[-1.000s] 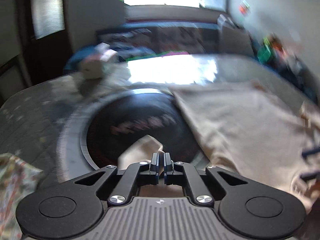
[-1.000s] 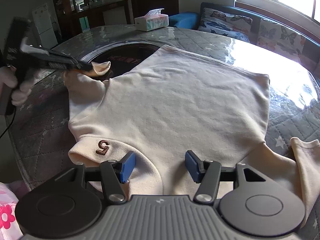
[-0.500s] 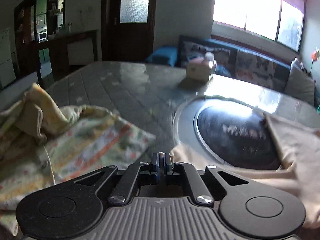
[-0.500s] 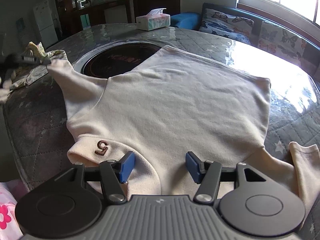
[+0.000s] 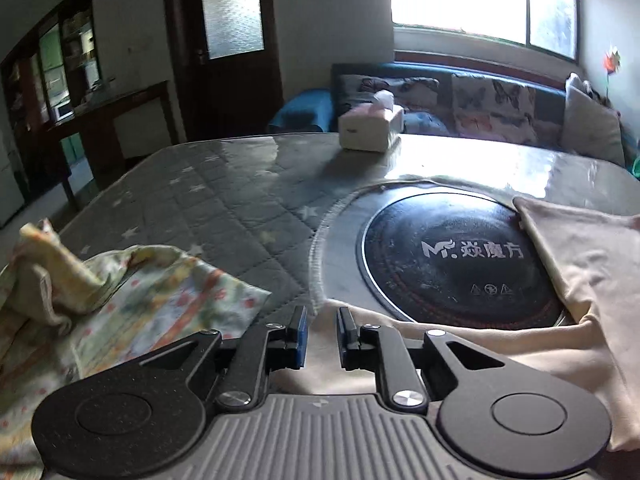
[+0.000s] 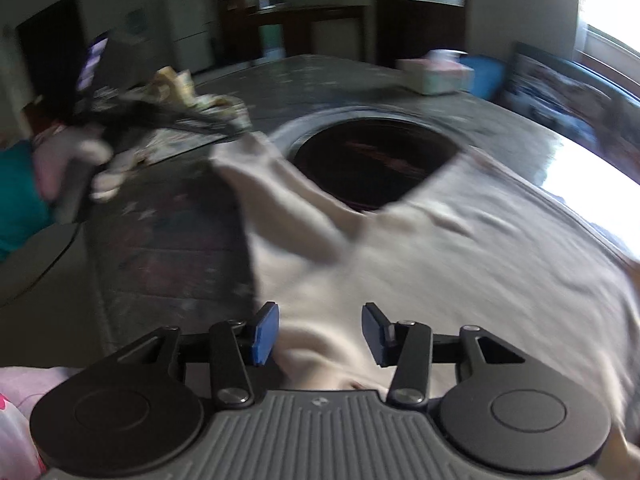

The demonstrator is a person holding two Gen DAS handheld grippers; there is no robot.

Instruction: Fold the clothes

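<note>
Left wrist view: my left hand-held gripper (image 5: 319, 334) hangs over the near edge of the counter (image 5: 224, 200), its jaws a narrow gap apart and opening; the cream sleeve (image 5: 460, 338) of the cream shirt (image 5: 592, 256) lies flat beneath the gap, and I see neither pad pressing it. The sleeve runs along the near rim of the round black cooktop (image 5: 460, 256) set in the counter's middle, and the shirt body covers the counter's right side, cut off by the frame edge. A crumpled floral cloth (image 5: 132, 292) sits at the near left corner, partly hidden behind the gripper body. A tissue box (image 5: 370, 128) stands at the far edge

Right wrist view, heavily blurred: my right hand-held gripper (image 6: 318, 334) has its jaws roughly half apart and closing, with the shirt (image 6: 460, 256) below them near the collar; the pads do not appear to touch the fabric, though blur and the gripper body hide the collar itself. The sleeve (image 6: 280, 184) stretches toward the counter's left edge, where the left hand-held gripper (image 6: 240, 130) is a dark smear at the cuff; I cannot tell from here whether it touches. A pale gloved hand (image 6: 96, 160) holds it. The cooktop (image 6: 372, 160) is partly covered by the shirt; its lettering is unreadable here
</note>
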